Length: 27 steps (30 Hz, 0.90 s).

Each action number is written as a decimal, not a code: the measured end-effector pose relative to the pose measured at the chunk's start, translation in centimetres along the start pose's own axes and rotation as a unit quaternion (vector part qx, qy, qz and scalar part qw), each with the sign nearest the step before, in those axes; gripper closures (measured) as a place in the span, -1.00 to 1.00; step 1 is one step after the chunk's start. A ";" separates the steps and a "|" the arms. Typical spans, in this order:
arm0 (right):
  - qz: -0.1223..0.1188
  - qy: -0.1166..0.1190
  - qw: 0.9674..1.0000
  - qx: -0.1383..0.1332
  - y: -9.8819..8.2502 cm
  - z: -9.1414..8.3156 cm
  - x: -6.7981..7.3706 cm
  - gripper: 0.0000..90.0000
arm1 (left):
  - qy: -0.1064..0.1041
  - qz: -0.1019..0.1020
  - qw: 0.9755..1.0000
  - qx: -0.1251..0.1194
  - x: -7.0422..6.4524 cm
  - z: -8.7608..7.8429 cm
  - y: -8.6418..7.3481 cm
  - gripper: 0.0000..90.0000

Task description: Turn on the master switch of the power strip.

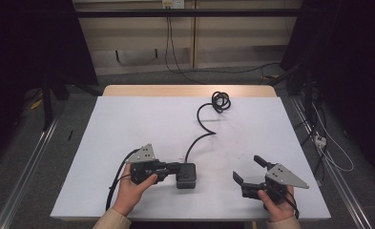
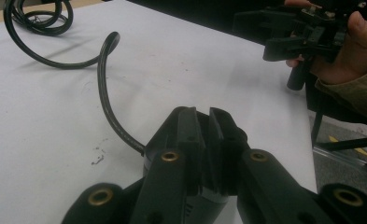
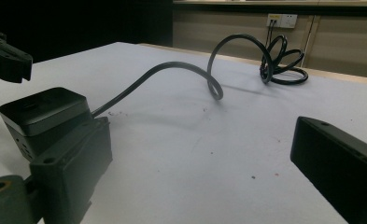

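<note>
- My left gripper (image 1: 175, 168) pinches the black power adapter (image 1: 186, 175) at the near middle of the white table (image 1: 128, 124), steadying it so the box stays put.
- Its cable (image 1: 202, 125) trails to a coil at the far edge, slack and unstrained.
- My right gripper (image 1: 248, 171) waits near right, jaws spread, holding nothing, ready to help.

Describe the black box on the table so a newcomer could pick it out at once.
Start at the white table and go to its near edge, left of centre. There the left gripper has its fingers closed on the box, a small, square, black block. It is the only boxy item, and the black cable runs from it to a coil at the far edge.
</note>
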State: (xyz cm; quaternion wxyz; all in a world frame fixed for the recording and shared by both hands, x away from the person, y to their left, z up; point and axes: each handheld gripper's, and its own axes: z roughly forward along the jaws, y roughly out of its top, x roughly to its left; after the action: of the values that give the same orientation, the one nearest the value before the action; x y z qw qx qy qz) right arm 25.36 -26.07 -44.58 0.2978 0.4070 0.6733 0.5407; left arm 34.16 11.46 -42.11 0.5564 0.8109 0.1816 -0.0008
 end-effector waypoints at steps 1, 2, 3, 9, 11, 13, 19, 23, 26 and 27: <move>0.000 0.000 1.000 0.000 0.0 0.0 0.0 -0.89 | -0.001 -0.002 1.000 0.000 -0.1 0.1 0.0 0.87; 0.000 0.000 1.000 0.000 0.0 0.0 0.0 -0.89 | -0.001 -0.001 1.000 0.000 -0.1 0.1 0.0 0.88; 0.000 0.000 1.000 0.000 0.0 0.0 0.0 -0.89 | -0.001 -0.001 1.000 0.001 -0.1 0.1 0.1 0.88; 0.000 0.000 1.000 0.000 0.0 0.0 0.0 -0.89 | -0.006 0.002 1.000 0.004 -0.2 0.4 0.2 0.92; 0.000 0.000 1.000 0.000 0.0 0.0 0.0 -0.89 | -0.007 0.004 1.000 0.008 -0.3 0.5 0.3 0.93; 0.000 -0.001 1.000 -0.001 0.0 0.0 0.0 -0.89 | -0.008 0.003 1.000 0.007 -0.3 0.6 0.3 0.94; 0.000 -0.001 1.000 -0.003 0.0 0.0 0.0 -0.89 | -0.011 0.004 1.000 0.008 -0.4 0.8 0.4 1.00; 0.000 -0.001 1.000 -0.002 0.0 0.0 0.0 -0.89 | -0.012 0.006 1.000 0.011 -0.5 0.9 0.4 1.00; -0.001 -0.001 1.000 -0.002 0.0 0.0 0.0 -0.89 | -0.016 0.008 1.000 0.014 -0.6 1.0 0.5 1.00; 0.000 -0.001 1.000 -0.002 0.0 0.0 0.0 -0.89 | -0.017 0.008 1.000 0.015 -0.6 1.1 0.5 1.00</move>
State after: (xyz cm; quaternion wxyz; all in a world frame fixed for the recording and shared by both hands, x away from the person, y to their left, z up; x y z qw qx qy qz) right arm 25.36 -26.09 -44.53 0.2995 0.4065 0.6721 0.5415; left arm 33.97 10.16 -41.93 0.5473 0.8202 0.1659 -0.0127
